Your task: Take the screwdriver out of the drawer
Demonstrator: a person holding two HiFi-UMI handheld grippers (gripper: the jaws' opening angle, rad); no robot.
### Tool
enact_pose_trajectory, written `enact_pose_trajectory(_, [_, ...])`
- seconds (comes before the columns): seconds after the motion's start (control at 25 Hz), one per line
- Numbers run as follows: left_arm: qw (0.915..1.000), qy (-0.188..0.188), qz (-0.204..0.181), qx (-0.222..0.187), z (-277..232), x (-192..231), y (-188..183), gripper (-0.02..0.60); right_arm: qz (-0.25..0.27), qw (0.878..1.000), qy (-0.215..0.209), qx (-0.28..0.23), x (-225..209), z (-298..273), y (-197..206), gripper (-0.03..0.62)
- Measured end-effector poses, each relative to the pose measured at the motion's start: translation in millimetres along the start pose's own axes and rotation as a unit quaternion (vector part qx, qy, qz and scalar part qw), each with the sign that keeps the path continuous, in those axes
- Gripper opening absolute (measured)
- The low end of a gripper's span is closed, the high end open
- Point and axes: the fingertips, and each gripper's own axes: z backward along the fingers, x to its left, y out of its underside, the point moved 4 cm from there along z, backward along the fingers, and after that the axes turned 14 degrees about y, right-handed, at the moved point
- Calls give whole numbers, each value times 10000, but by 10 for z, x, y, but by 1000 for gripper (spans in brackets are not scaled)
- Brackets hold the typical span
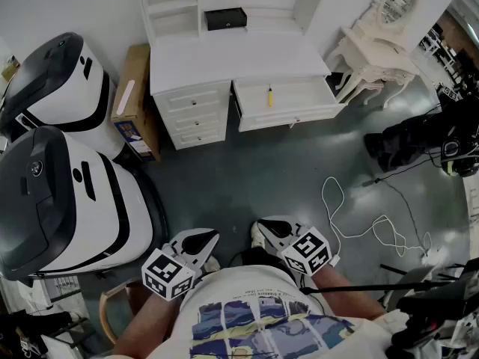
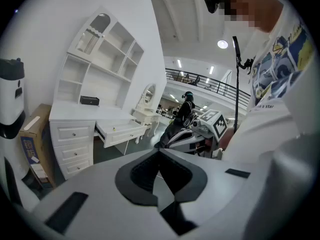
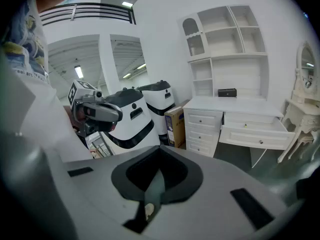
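Observation:
A small yellow-handled screwdriver (image 1: 270, 96) lies in the open drawer (image 1: 299, 112) of the white desk (image 1: 232, 54), far across the floor from me. The same drawer (image 2: 121, 134) (image 3: 256, 133) is small in both gripper views, and the screwdriver (image 3: 245, 125) is only a yellow speck. My left gripper (image 1: 212, 236) and right gripper (image 1: 261, 225) are held close to the person's body, tips toward each other. Each has its jaws shut with nothing between them. The left gripper view shows the right gripper (image 2: 199, 132), and the right gripper view shows the left gripper (image 3: 94, 111).
Two large white-and-black machines (image 1: 56, 193) (image 1: 56, 84) stand at the left, with a cardboard box (image 1: 135, 96) beside the desk. A black box (image 1: 225, 19) sits on the desktop. A white dressing table (image 1: 374, 47), a black bag (image 1: 408, 144) and white cables (image 1: 359, 219) are at the right.

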Motion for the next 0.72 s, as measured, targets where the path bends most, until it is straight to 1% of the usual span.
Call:
enact_pose_trajectory(0.2, [9999,135,-101,10,-280,14,-149,14,-98,9999,99,17,-243,61,33,25])
enact_pose_trajectory(0.4, [9997,194,-155,68,-639,49,-313,14,-99,9999,129,-25,-606,93,13,25])
enact_pose_trajectory(0.72, [9996,43,-163,211,-1182,180,-573,14,-196,9997,-45,123,-1279,-3,53,25])
